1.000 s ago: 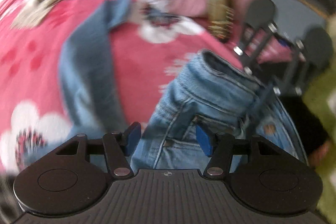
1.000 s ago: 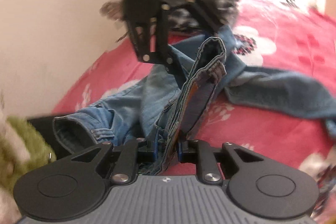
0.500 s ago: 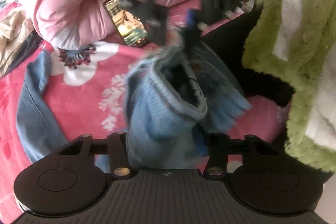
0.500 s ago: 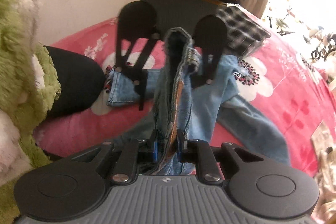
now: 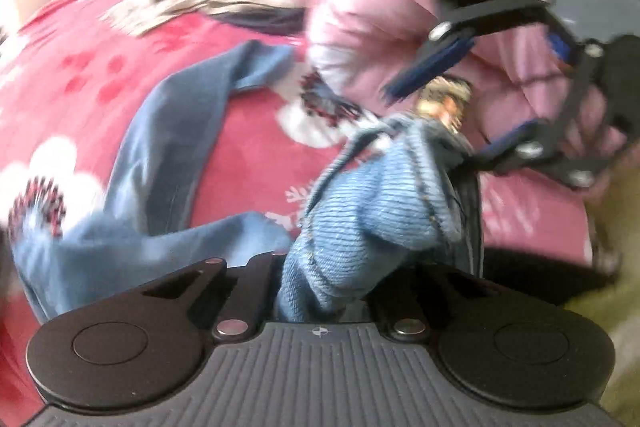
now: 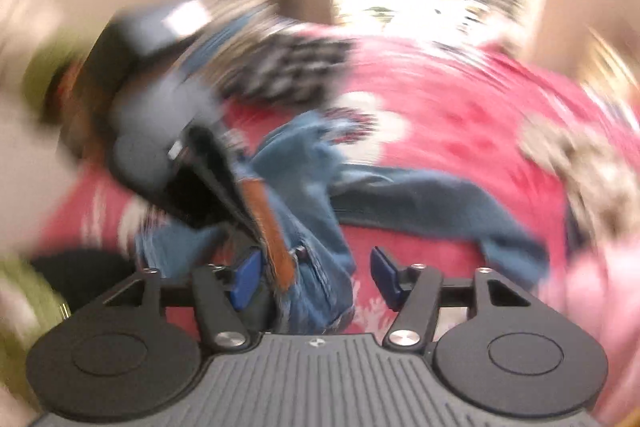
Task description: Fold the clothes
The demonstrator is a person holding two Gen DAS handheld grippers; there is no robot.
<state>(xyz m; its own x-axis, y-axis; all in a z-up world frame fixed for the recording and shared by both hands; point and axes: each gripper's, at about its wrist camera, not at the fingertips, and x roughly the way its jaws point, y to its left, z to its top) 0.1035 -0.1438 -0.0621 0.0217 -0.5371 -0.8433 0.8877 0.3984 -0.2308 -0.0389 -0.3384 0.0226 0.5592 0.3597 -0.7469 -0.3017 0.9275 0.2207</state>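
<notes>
Over the red bed [image 5: 248,155], the jeans [image 5: 372,211] hang bunched from your left gripper [image 5: 320,291], whose jaws are clamped on the denim. Your right gripper [image 6: 312,275] is opening, denim loose between its pads. Keep the left pinch firm, then regrip the waistband's far end with the right so the legs hang straight.

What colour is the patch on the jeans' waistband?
Tan-brown, like leather: the patch on the jeans shows best in the right wrist view.
</notes>
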